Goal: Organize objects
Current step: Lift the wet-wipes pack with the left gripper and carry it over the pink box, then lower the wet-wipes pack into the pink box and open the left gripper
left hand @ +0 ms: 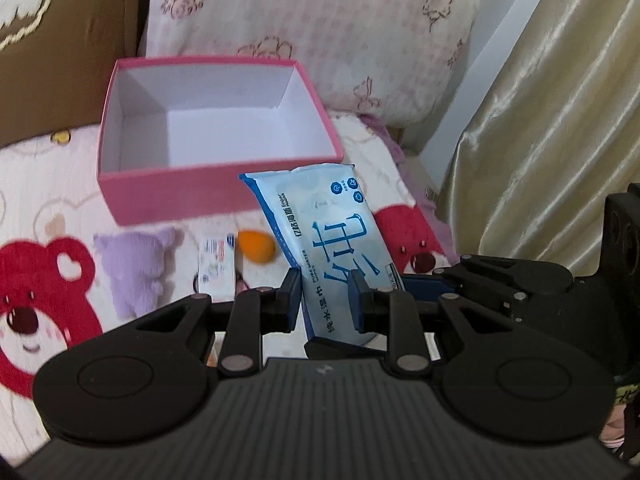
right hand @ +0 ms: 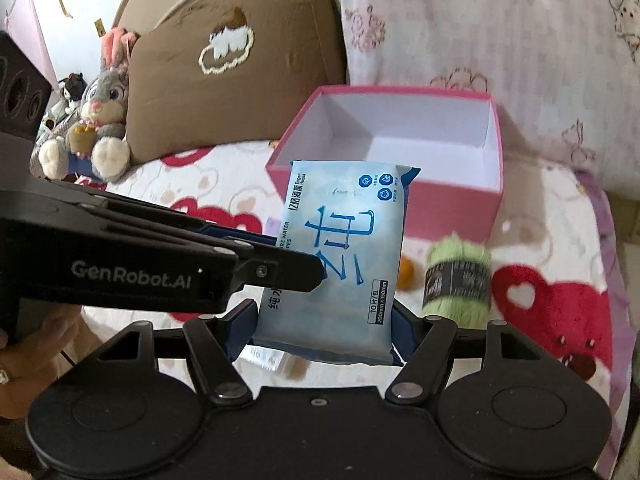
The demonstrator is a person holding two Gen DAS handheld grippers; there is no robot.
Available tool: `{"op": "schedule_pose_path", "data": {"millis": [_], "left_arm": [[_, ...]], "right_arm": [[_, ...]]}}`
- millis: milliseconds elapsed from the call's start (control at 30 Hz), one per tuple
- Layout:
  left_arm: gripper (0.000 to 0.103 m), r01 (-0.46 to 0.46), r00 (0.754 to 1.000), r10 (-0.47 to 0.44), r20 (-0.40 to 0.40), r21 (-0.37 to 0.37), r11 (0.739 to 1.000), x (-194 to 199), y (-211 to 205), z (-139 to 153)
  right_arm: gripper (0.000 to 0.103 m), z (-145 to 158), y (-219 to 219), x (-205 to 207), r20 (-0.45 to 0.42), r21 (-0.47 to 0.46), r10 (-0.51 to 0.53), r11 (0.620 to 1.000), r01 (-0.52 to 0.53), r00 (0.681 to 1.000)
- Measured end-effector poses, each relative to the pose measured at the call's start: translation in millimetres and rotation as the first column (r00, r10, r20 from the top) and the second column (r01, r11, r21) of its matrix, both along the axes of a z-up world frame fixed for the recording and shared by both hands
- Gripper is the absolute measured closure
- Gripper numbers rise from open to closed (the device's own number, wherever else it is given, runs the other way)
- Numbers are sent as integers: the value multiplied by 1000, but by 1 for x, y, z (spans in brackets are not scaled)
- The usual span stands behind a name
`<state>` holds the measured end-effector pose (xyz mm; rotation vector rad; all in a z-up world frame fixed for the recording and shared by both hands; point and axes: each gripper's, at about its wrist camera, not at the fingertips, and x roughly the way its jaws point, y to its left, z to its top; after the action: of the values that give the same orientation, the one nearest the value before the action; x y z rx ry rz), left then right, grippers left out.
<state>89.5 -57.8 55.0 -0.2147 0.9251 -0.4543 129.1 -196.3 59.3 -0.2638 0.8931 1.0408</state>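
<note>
A light blue pack of wet wipes [left hand: 332,236] [right hand: 344,248] hangs tilted above the bed, held by both grippers at once. My left gripper [left hand: 326,300] is shut on the pack's lower part, pinching its thin side. It reaches in from the left in the right wrist view [right hand: 308,272]. My right gripper [right hand: 324,328] grips the pack across its width near the bottom edge, pads pressed on both sides. An open, empty pink box [left hand: 216,188] [right hand: 444,216] with a white inside stands just behind the pack on the bedspread.
On the bear-print bedspread lie a purple plush [left hand: 136,268], a small white carton [left hand: 218,268], an orange sponge [left hand: 256,248] and a green yarn ball [right hand: 458,280]. A brown pillow [right hand: 224,60], floral pillow [left hand: 320,32] and bunny toy [right hand: 100,120] stand behind. A gold curtain [left hand: 552,120] hangs on the right.
</note>
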Motion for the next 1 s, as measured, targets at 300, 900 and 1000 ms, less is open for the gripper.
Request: {"op": "schedule_pose_path", "data": {"millis": [300,900,1000], "left_arm": [[80,-11,1000,11,9,-4,1000,64,1,21],[80,-84,989,82,-121,-7,996,240,-16,-45],[80,-94,985,91,-149,-15,995,258,-16,-64]], "right_arm": [[31,20,29,52,-9,43,-30,999,31,999],[33,-41,111,199,-81,-28,-118,993,116,990],[33,-55,123,211,-93,-72,-140,988,133,986]]}}
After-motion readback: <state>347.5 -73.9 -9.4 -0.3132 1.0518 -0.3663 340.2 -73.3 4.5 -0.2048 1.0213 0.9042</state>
